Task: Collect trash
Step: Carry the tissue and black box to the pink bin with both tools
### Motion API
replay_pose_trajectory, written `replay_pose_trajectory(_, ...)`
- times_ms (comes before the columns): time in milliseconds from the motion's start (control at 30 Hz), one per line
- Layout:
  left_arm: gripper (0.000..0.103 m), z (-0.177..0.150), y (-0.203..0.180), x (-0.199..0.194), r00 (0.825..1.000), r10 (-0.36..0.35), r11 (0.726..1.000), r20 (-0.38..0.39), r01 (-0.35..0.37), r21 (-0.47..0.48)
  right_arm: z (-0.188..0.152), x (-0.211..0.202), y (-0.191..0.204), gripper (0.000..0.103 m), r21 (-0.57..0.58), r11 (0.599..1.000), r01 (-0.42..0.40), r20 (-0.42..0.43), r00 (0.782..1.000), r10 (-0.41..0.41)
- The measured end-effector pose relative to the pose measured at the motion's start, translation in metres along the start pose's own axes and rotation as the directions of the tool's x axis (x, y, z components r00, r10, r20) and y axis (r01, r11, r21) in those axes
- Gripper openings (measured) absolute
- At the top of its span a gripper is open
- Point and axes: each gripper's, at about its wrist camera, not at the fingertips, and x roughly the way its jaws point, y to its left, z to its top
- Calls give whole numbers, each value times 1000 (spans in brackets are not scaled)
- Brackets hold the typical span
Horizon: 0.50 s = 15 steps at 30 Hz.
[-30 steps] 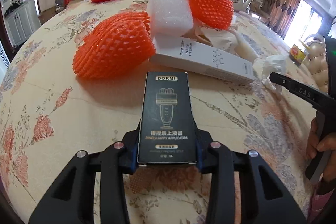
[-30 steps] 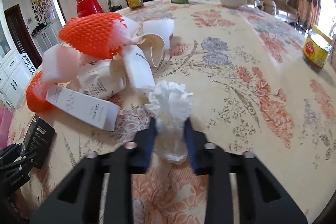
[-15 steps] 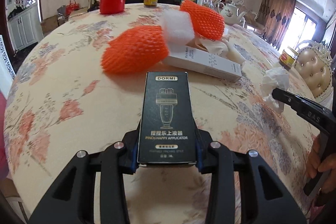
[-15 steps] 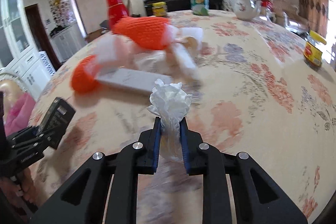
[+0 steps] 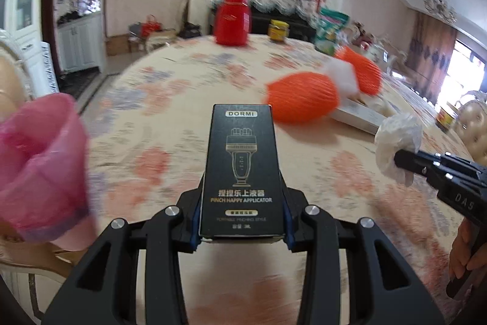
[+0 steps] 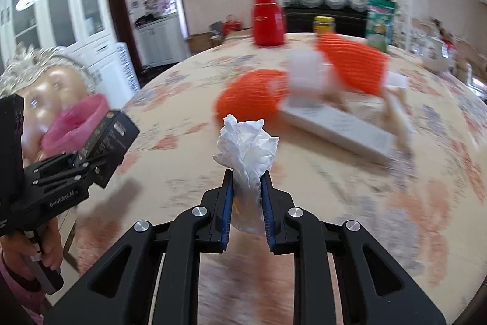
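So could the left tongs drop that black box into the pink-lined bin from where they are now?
Probably yes. The left tongs grip the black DORMI box, and the pink-lined bin stands open just off the table edge on that side, with nothing between them. The right tongs, holding a crumpled tissue, are well clear.

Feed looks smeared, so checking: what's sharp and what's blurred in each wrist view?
Left wrist view: black box in the fingers is sharp; table and orange nets streak. Right wrist view: crumpled tissue sharp; white carton smeared.
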Motion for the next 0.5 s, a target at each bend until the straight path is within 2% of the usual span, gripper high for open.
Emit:
replay_pose_trajectory(167,38,-3,49,-23,993,102,993,58,-98,-62,11,20,52,20,-84,992,-99,-22,995,97)
replay_pose_trajectory(300,38,-3,94,-41,980,182,976,78,-171,-135,22,37,96,20,-163,971,-175,-51,984,169)
replay_pose_trajectory(500,38,-1,156,-74,936,334,932,110,-310,-187,39,68,158,20,-239,928,-285,-83,959,273)
